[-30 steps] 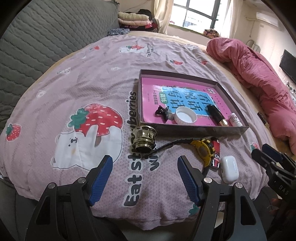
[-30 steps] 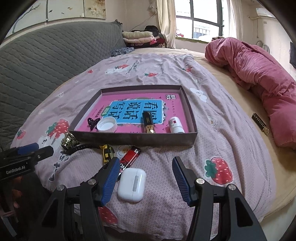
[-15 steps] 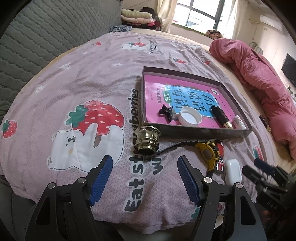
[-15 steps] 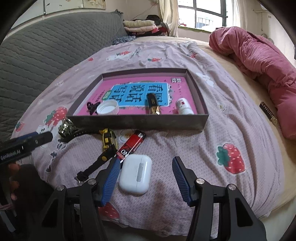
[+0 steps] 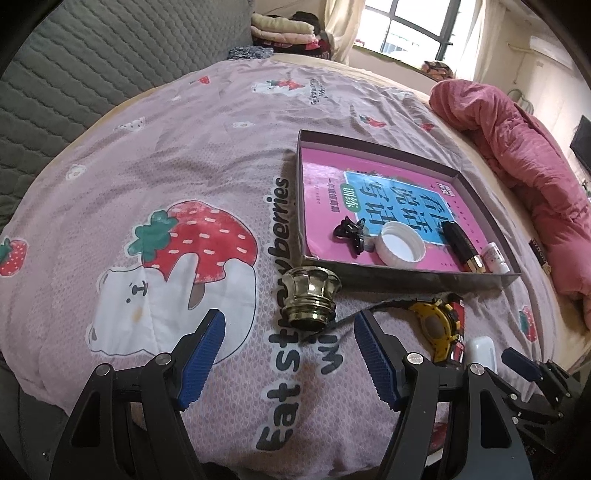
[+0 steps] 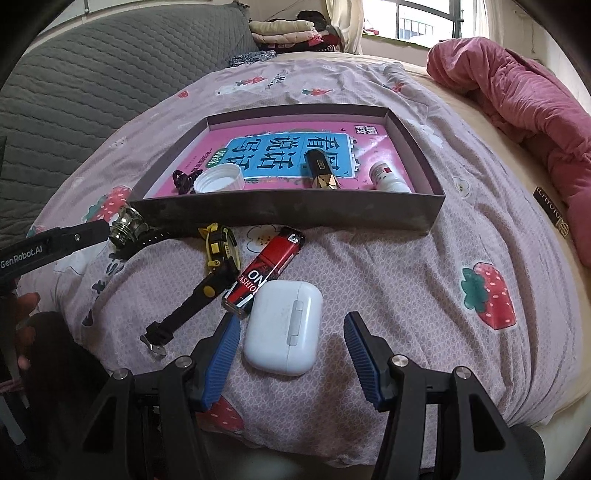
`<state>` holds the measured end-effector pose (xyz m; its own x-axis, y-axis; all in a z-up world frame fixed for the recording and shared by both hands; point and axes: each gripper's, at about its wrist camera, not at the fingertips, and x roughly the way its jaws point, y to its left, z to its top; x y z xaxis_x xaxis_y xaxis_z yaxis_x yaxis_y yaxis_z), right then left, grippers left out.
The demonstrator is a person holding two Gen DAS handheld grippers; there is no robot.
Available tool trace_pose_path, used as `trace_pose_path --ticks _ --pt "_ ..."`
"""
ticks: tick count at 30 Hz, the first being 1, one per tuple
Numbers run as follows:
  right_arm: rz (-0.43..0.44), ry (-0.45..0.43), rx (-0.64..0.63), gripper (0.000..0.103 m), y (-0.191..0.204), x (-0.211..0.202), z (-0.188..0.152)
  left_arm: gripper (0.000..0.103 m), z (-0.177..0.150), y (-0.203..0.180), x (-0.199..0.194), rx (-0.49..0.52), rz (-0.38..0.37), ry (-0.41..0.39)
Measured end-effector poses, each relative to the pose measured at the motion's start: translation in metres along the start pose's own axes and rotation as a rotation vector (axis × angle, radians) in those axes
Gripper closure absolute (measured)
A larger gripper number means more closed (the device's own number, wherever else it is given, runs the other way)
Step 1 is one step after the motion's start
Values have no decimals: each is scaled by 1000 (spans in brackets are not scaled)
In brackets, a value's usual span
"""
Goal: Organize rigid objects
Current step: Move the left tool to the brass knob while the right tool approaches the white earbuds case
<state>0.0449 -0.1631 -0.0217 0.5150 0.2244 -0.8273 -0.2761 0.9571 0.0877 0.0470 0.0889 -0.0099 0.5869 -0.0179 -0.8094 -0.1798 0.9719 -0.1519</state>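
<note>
A shallow grey box (image 6: 288, 210) (image 5: 406, 277) lies on the bed, lined with a pink book. Inside are a black hair clip (image 5: 349, 230), a white lid (image 5: 400, 247), a black and gold lipstick (image 6: 321, 171) and a small white bottle (image 6: 388, 179). In front of the box lie a brass knob (image 5: 312, 295), a yellow and black watch (image 6: 218, 247), a red lighter (image 6: 267, 267) and a white earbud case (image 6: 284, 326). My left gripper (image 5: 290, 356) is open just short of the knob. My right gripper (image 6: 291, 360) is open, its fingers either side of the case's near end, not touching.
The bedspread (image 5: 166, 177) is lilac with strawberry prints. A pink quilt (image 6: 535, 99) is heaped on the right. A grey padded headboard (image 6: 92, 81) runs along the left, with folded clothes (image 6: 288, 31) and a window behind. A dark label (image 6: 552, 216) lies by the quilt.
Both grippers have come lower and closer to the bed. The knob now sits nearer the left fingers, and the earbud case has come between the right fingers. Nothing on the bed has shifted.
</note>
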Motion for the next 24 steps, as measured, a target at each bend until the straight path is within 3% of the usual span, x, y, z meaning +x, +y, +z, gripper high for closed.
trace_pose_path --ticks 24 --pt "-25 30 -7 45 9 16 -3 29 11 5 32 -25 -1 45"
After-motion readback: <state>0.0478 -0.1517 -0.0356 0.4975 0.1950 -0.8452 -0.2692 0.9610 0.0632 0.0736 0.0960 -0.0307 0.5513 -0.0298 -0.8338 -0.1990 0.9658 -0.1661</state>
